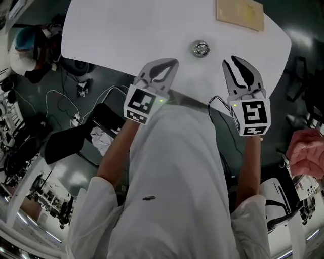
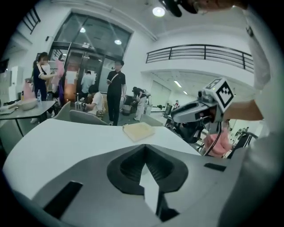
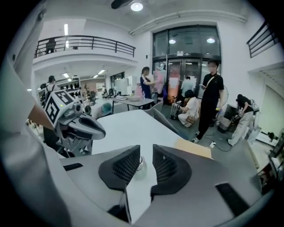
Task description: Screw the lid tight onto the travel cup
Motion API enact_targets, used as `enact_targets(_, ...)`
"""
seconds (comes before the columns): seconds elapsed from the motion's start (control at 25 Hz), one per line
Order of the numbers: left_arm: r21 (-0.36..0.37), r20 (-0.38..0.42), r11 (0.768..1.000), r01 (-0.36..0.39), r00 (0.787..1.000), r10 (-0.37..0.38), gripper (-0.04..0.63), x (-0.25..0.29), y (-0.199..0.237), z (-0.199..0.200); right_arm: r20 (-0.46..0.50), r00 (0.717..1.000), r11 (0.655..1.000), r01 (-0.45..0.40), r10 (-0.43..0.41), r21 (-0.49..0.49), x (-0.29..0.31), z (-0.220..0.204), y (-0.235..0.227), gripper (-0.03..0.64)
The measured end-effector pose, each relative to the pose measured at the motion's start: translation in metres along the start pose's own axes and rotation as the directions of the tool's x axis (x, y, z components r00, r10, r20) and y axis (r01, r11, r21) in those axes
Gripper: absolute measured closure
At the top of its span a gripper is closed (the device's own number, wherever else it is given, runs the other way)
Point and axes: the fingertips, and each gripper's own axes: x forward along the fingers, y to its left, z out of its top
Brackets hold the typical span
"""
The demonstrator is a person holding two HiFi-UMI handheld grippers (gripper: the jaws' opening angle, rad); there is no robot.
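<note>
The travel cup (image 1: 201,48) shows from above as a small round shiny thing on the white table (image 1: 116,30); I cannot tell whether a lid sits on it. In the right gripper view the cup (image 3: 141,163) appears beyond the jaws, through the gap between them. My left gripper (image 1: 171,62) hovers over the table's near edge, left of the cup, shut on nothing (image 2: 144,147). My right gripper (image 1: 237,60) is to the cup's right and nearer to me. Its jaws (image 3: 146,151) stand open by a narrow gap, with nothing between them.
A tan flat board (image 1: 240,12) lies at the table's far right. Cables (image 1: 66,101) and a black case (image 1: 76,141) lie on the floor to the left. Several people (image 3: 211,95) stand or sit by the glass doors beyond the table.
</note>
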Motion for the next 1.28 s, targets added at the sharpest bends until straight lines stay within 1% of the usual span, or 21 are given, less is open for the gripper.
enact_targets(0.12, 0.028, 0.008, 1.000, -0.013, 1.000, 0.013, 0.592, -0.018, -0.007, 0.023, 0.068, 0.996, 0.996, 0.059, -0.063, 0.065, -0.030, 0.015, -0.009, 0.559)
enact_targets(0.2, 0.044, 0.006, 0.999, -0.033, 0.999, 0.032, 0.592, -0.029, -0.010, 0.037, 0.107, 0.989, 0.991, 0.095, -0.104, 0.093, -0.050, 0.022, -0.012, 0.560)
enact_targets(0.32, 0.041, 0.005, 0.997, -0.063, 0.998, 0.062, 0.592, -0.044, -0.014, 0.054, 0.166, 0.974, 0.980, 0.133, -0.157, 0.147, -0.080, 0.030, -0.015, 0.588)
enact_targets(0.44, 0.005, 0.064, 0.998, -0.071, 0.995, 0.070, 0.592, -0.062, -0.018, 0.071, 0.211, 0.955, 0.968, 0.168, -0.207, 0.189, -0.100, 0.037, -0.015, 0.592)
enact_targets(0.52, -0.017, 0.097, 0.998, -0.055, 0.994, 0.057, 0.592, -0.072, -0.023, 0.081, 0.245, 0.940, 0.960, 0.187, -0.237, 0.208, -0.112, 0.042, -0.014, 0.592)
enact_targets(0.64, -0.010, 0.139, 0.999, -0.045, 0.989, 0.046, 0.592, -0.080, -0.034, 0.091, 0.295, 0.917, 0.953, 0.208, -0.269, 0.221, -0.128, 0.045, -0.012, 0.592)
enact_targets(0.84, -0.010, 0.223, 0.998, -0.065, 0.973, 0.066, 0.592, -0.098, -0.043, 0.109, 0.338, 0.894, 0.947, 0.223, -0.293, 0.232, -0.138, 0.044, -0.005, 0.592)
enact_targets(0.92, -0.012, 0.242, 0.997, -0.072, 0.967, 0.072, 0.592, -0.102, -0.045, 0.112, 0.353, 0.888, 0.947, 0.224, -0.295, 0.230, -0.135, 0.042, -0.002, 0.592)
enact_targets(1.04, -0.009, 0.250, 0.997, -0.081, 0.965, 0.080, 0.592, -0.101, -0.045, 0.114, 0.356, 0.893, 0.952, 0.204, -0.277, 0.229, -0.125, 0.040, 0.002, 0.592)
enact_targets(1.16, -0.020, 0.246, 0.996, -0.083, 0.965, 0.086, 0.592, -0.106, -0.043, 0.115, 0.361, 0.899, 0.954, 0.159, -0.246, 0.253, -0.122, 0.045, 0.007, 0.592)
enact_targets(1.28, -0.011, 0.242, 0.996, -0.084, 0.967, 0.084, 0.592, -0.105, -0.041, 0.119, 0.378, 0.902, 0.963, 0.122, -0.209, 0.242, -0.116, 0.052, 0.008, 0.591)
